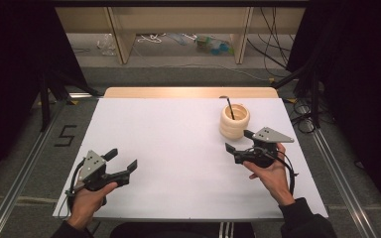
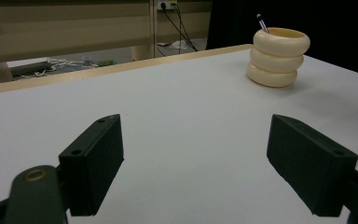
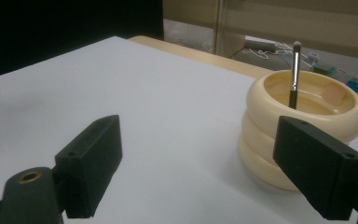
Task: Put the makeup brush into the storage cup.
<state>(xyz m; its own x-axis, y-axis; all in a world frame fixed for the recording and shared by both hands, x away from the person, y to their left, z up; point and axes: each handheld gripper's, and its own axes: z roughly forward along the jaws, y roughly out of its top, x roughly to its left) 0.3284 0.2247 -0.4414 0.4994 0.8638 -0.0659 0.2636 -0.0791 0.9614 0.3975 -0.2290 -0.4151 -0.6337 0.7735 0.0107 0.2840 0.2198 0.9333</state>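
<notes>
Near desk's (image 1: 178, 148) far right: ridged cream holder (image 1: 234, 121), brush (image 1: 229, 108) standing inside. Right claw (image 1: 238, 141) spread, empty, just beside holder. Left claw (image 1: 121, 159) spread, idle. Likely step: approach; next, line jaws on brush handle.
</notes>
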